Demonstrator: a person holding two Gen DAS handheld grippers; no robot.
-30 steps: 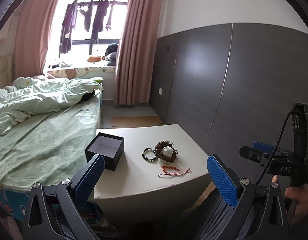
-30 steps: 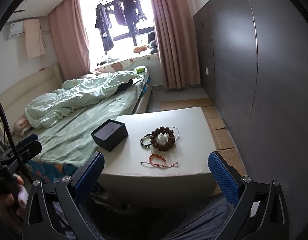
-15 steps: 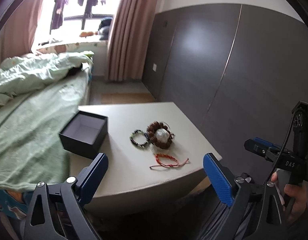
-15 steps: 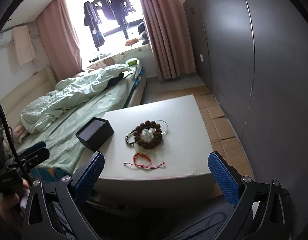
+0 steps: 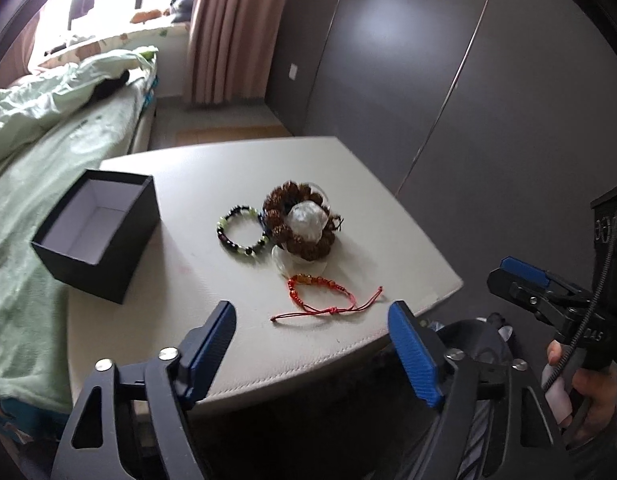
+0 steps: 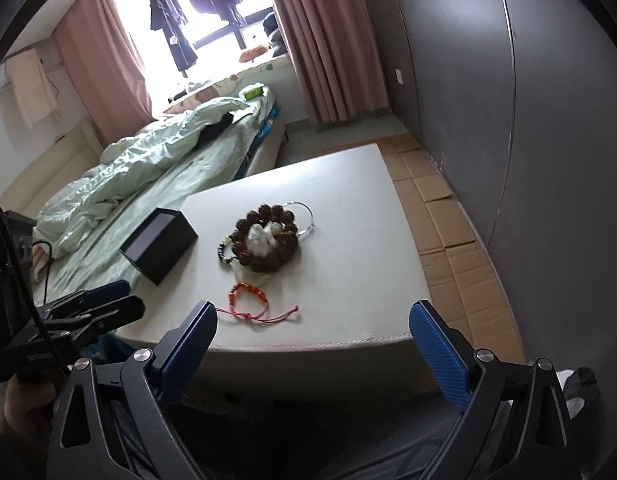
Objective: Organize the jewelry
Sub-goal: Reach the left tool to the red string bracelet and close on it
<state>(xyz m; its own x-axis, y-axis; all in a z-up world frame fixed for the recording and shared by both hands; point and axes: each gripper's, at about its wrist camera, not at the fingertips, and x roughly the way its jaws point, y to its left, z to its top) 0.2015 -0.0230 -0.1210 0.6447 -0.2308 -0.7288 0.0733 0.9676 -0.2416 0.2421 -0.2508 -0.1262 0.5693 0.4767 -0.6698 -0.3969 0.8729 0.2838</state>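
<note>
On a pale table [image 5: 236, 344] [image 6: 348, 184] stands an open black box [image 5: 96, 232] [image 6: 158, 243] with a white lining. Right of it lie a green-and-black bead bracelet [image 5: 240, 235] [image 6: 224, 252], a brown bead bracelet [image 5: 300, 220] [image 6: 268, 240] around a whitish lump, a thin silver bangle [image 6: 302, 218], and a red cord bracelet [image 5: 320, 296] [image 6: 250, 302]. My left gripper [image 5: 312, 320] hovers over the near table edge just short of the red bracelet, jaws closing with nothing between them. My right gripper [image 6: 312, 320] hangs wide before the table's near edge, jaws closing slightly, nothing in them.
A bed with a green sheet and rumpled duvet [image 6: 148, 160] lies left of the table. A dark panelled wall [image 5: 468, 80] runs along the right, cardboard sheets [image 6: 448, 220] cover the floor beside it. Pink curtains [image 6: 320, 40] frame a bright window.
Both grippers have come down and closer to the table, so the jewelry looks larger. The left jaws have narrowed; the right jaws stay nearly as wide.
</note>
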